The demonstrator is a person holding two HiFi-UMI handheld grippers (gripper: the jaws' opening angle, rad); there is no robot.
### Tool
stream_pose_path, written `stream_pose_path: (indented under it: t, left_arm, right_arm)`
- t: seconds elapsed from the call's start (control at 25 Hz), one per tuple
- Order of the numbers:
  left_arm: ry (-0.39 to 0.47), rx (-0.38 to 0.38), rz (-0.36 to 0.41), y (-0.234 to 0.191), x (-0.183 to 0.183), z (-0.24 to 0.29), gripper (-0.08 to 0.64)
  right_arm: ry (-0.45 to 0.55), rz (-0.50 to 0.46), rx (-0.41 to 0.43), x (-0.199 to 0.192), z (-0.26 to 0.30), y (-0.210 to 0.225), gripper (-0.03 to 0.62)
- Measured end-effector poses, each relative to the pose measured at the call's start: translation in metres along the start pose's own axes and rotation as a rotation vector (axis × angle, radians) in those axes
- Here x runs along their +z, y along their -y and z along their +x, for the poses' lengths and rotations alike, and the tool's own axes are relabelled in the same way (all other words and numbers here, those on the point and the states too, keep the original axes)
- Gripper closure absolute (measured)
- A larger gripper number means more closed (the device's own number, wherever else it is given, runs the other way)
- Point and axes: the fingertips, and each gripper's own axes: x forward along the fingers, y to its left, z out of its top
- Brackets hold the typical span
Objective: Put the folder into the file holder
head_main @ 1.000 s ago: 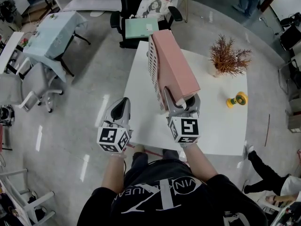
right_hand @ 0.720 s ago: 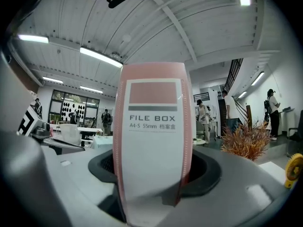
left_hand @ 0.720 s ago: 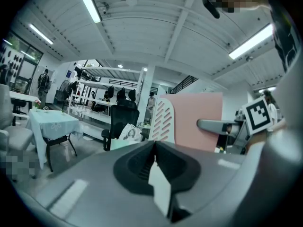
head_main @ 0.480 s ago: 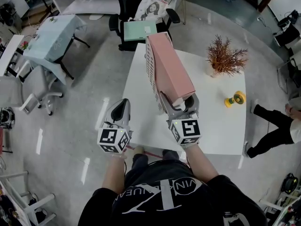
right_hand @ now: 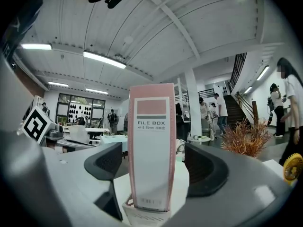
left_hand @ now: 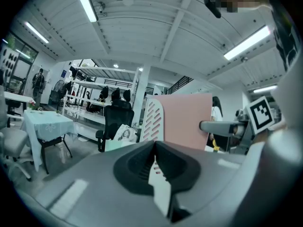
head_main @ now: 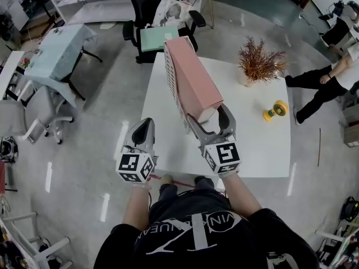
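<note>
We are judging the placing step to be nearly done: the folder [head_main: 193, 77] is standing upright inside the file holder [head_main: 175, 86] on the white bench [head_main: 247, 139], towards its left side, and we are letting go of it. The right tool [head_main: 208, 115] is sitting level at the folder's near end. Its jaws have just been opening and are now standing wide, with the folder's spine [right_hand: 151, 145] between them and a clear gap to each pad, so nothing is gripped. The left tool [head_main: 147, 123] is hanging beside the bench's near left edge with its jaws closed together on nothing.

Next, we are thinking the right tool needs to draw straight back towards us, keeping both pads clear of the spine so that neither the folder nor the holder gets dragged or tipped.

The folder is looking like a stiff pink box file, tall and narrow. It is carrying a white spine label with a pink panel and the print "FILE BOX", while the holder's [left_hand: 152, 119] white slatted wall is showing along its left side
</note>
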Motion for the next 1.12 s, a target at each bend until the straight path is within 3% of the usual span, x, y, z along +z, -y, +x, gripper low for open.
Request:
stream_pose_path:
  t: [0.28, 0.64, 1.04, 1.12]
  left_arm:
    - [0.0, -0.027, 0.006, 0.013, 0.001, 0.003, 0.56]
    - [0.008, -0.027, 0.013, 0.018, 0.008, 0.006, 0.56]
    - [0.033, -0.025, 0.032, 0.018, 0.02, 0.014, 0.56]
    - [0.043, -0.018, 0.043, 0.018, 0.025, 0.014, 0.56]
  right_arm:
    - [-0.006, -0.011, -0.028, 0.0, -0.019, 0.011, 0.195]
    - [0.007, -0.026, 0.021, 0.003, -0.04, 0.015, 0.28]
    - [0.018, -0.05, -0.04, 0.015, -0.049, 0.042, 0.463]
    - [0.021, -0.057, -0.045, 0.018, -0.051, 0.045, 0.539]
